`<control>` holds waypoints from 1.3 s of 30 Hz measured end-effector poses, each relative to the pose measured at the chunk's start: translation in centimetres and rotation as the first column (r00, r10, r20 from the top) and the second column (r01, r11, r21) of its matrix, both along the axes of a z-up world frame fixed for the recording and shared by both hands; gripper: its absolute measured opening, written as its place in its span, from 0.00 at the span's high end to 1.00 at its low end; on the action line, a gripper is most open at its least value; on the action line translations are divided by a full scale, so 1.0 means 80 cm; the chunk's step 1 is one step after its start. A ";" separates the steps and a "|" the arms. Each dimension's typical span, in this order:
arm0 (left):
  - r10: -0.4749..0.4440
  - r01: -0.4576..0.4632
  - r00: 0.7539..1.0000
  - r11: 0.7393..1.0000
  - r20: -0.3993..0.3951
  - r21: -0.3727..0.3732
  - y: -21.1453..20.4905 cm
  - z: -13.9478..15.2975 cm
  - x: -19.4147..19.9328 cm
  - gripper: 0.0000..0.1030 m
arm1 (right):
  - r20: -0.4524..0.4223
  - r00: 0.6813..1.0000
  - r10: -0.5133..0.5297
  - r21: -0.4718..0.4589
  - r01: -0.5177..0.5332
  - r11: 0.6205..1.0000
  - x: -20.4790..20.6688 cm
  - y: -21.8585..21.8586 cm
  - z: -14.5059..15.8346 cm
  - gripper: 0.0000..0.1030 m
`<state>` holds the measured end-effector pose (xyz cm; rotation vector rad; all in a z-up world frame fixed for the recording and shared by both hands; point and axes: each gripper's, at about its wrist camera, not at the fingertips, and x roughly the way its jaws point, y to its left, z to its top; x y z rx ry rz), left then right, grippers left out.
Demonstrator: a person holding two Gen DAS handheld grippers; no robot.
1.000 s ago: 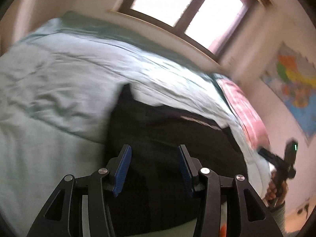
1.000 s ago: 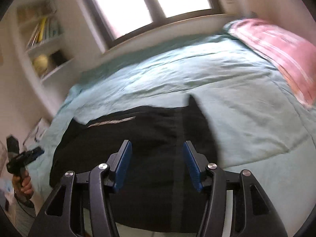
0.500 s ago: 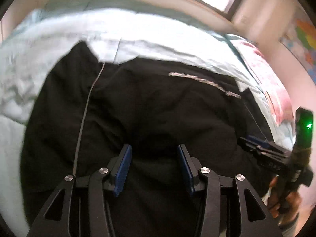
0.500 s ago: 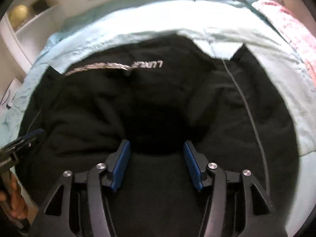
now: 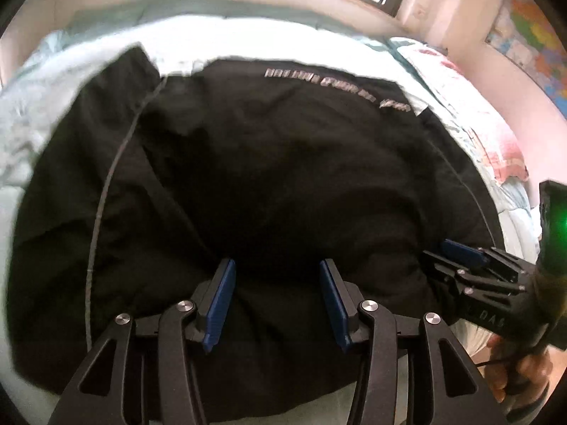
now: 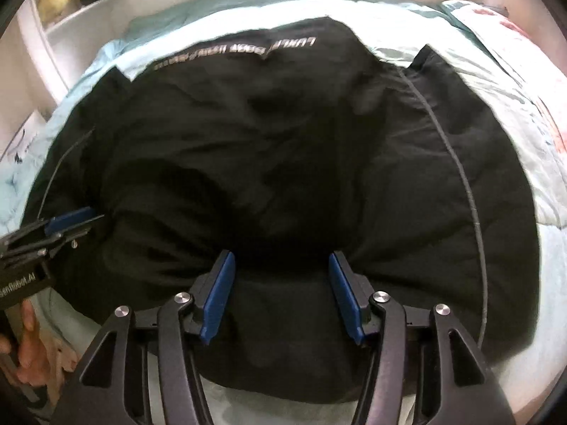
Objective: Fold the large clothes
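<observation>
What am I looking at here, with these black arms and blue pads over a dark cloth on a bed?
There is no robot. A person holds a hand tool with two-fingered tongs in each hand, and each tool has a camera looking along its fingers. One picture comes from the left tongs, the other from the right tongs; each also shows the other tool at its edge. A black jacket with silver lettering lies spread on a pale green quilt, with a pink pillow beyond. Both tongs appear to pinch bunched cloth at the jacket's near edge.
</observation>
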<state>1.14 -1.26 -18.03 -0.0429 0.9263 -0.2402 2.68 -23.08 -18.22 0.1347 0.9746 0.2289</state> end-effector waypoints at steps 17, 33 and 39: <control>0.020 -0.126 0.867 0.975 0.499 0.181 -0.014 0.245 -0.113 0.20 | 0.379 0.921 -0.094 -0.054 0.123 0.991 -0.086 -0.012 0.243 0.30; 0.109 -0.209 0.864 0.966 0.491 0.154 -0.009 0.254 -0.120 0.20 | 0.458 0.872 -0.173 -0.035 0.212 0.977 -0.116 -0.015 0.300 0.15; 0.172 -0.246 0.876 0.963 0.451 0.111 0.005 0.241 -0.106 0.20 | 0.422 0.888 -0.185 -0.025 0.215 0.976 -0.101 -0.018 0.287 0.15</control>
